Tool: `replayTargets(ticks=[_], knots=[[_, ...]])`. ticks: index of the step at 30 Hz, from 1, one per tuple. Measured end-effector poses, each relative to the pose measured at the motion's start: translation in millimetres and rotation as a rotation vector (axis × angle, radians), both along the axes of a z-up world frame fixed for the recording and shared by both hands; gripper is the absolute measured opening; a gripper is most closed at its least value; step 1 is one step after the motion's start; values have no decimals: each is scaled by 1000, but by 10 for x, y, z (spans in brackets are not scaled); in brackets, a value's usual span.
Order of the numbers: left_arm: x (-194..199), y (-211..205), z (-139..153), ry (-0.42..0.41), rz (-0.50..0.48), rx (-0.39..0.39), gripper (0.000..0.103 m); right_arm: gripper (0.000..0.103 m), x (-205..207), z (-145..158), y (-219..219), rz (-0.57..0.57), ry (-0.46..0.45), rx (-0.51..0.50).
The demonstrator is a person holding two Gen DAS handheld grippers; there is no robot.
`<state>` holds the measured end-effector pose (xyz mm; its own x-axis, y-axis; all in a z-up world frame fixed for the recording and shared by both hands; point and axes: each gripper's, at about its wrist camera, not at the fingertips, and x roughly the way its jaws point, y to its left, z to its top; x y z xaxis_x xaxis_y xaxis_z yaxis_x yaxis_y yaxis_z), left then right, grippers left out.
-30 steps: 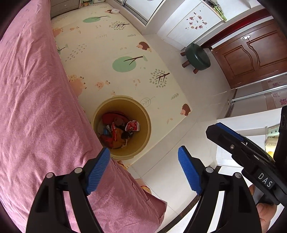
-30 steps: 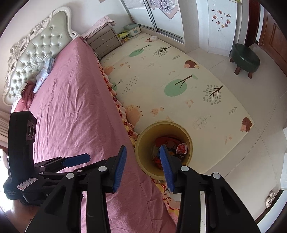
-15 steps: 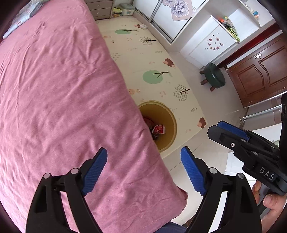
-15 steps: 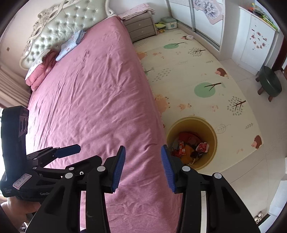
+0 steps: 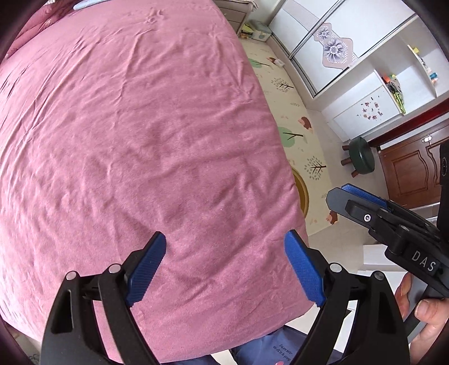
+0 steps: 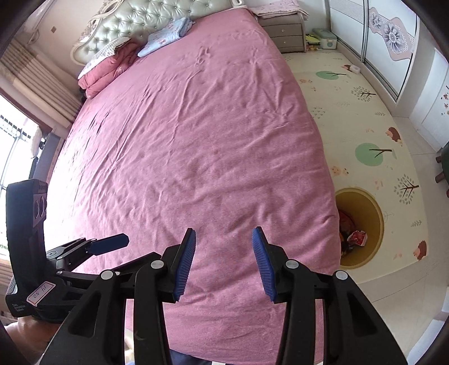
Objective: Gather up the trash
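We see the trash (image 6: 354, 235), crumpled red wrappers, lying inside the round yellow bin (image 6: 376, 224), which stands on the play mat (image 6: 362, 118) just beside the bed's foot corner. The mat is cream, printed with trees and hedgehogs. The bed (image 6: 196, 134) wears a creased pink sheet; folded bedding sits near its tufted grey headboard (image 6: 140, 19). Our left gripper (image 5: 224, 266) hovers over the sheet near the foot edge, blue ribbed pads wide apart, holding nothing. Our right gripper (image 6: 223, 261) hangs likewise, fingers parted and empty. A dark green stool (image 5: 362, 154) stands by the wooden door (image 5: 409, 171).
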<state>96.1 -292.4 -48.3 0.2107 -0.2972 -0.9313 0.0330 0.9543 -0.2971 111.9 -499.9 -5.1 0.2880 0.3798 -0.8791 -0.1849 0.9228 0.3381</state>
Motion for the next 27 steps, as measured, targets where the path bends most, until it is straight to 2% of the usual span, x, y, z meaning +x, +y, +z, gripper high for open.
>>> replayTargets(ticks=[3,9,15,21,27], knots=[[-92,137,125,-29,13,-2,86,44,-51,111,153,19,-13,1],[-238,377,481,-125,73,42,97,49,-163,415,395,21,-51,-3],[-433,642,885,-225,142,83,99,74,-327,909,550,-6,-145,-1],[-639,869,1332,-324,230,142,99,83,-494,1345,624,-23,-250,8],[-805,980,1633,-381,282,156,99,88,-626,1525,686,-35,-298,44]])
